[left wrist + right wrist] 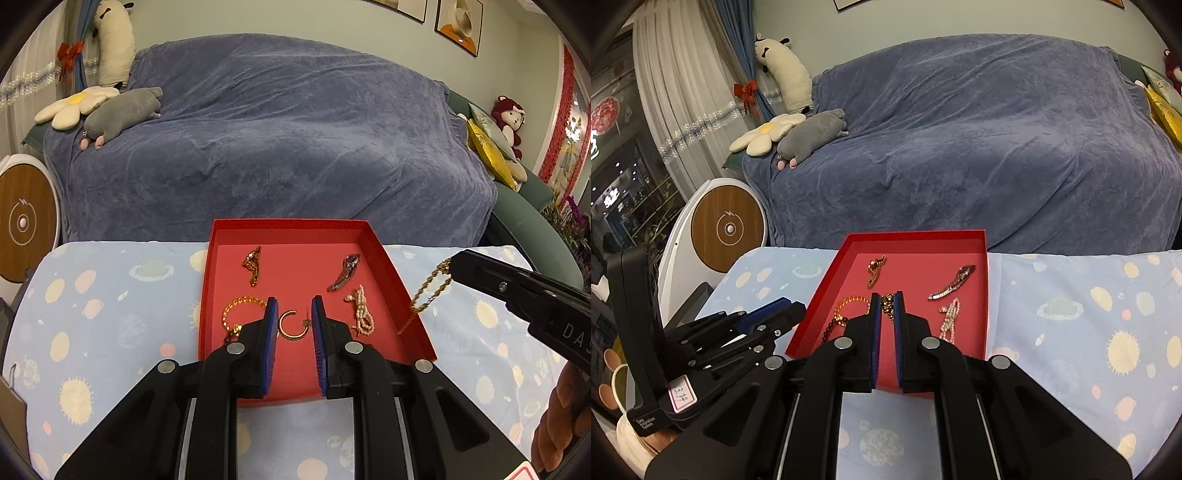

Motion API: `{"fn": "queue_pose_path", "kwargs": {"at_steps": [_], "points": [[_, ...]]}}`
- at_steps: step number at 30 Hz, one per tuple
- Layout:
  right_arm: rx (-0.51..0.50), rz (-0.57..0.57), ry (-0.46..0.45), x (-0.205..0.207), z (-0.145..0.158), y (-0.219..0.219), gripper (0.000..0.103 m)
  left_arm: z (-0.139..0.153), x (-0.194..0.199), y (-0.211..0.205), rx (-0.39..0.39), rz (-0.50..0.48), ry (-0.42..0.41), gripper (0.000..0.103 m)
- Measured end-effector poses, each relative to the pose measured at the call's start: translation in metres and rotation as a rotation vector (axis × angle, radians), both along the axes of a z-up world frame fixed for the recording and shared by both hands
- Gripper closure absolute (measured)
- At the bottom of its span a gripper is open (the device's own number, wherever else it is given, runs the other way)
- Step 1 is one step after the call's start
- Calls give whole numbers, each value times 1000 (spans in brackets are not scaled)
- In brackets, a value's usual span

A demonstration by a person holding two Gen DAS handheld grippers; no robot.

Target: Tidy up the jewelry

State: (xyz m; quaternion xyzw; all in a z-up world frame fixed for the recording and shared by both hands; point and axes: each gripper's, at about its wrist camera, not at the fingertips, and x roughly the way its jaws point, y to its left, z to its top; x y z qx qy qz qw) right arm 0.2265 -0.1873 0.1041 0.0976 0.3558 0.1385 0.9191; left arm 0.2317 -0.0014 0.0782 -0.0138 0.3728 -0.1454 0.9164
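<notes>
Sofa (280,122) under a blue throw fills the background. In front of it, the table (110,295) carries a planet-print cloth. On the cloth sits the red tray (391,254), open-topped, with shallow walls.

Left gripper (293,314): fingers apart, empty, hovering over the tray's near half with a gold hoop earring (293,325) lying between the tips.

Right gripper (886,308): fingers nearly together, clamped on a gold chain (430,286). In the left wrist view the chain hangs from the tips and its lower end crosses the tray's right wall.

Already in the tray: gold bead bracelet (240,310), pearl strand (362,314), silver watch (345,273), small gold piece (253,266).

Risks (judgement): if released here, the chain could drape over the right wall or slide out onto the cloth, since it hangs at the edge. If lowered inward, it could land on the pearl strand and tangle. The thin grip may also slip.

Unclear: the right wrist view shows only a short bit of chain between the fingers; the rest is hidden. Bracelet's near end is behind the left finger. The small gold piece's type is indistinct.
</notes>
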Motion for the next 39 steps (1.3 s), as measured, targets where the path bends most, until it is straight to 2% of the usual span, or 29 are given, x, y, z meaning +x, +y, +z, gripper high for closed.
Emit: {"fn": "queue_pose_path", "kwargs": {"at_steps": [9,17,30,33,37,39], "points": [[-1,-25,76,50,-41,11,97,-41,49,-13,30,21,74,88],[-28,-27,118,70,-69,15,98,-70,69,-19,47,38,121,88],[-65,-24,134,80,-79,18,97,-74,73,-25,51,32,126,86],[-69,-27,131,79,-77,19,96,-72,71,-27,78,35,114,78],[-76,-29,122,73,-72,17,94,-66,62,-24,100,58,96,52],[-83,-33,113,67,-67,15,93,-61,57,-18,95,67,84,51]]}}
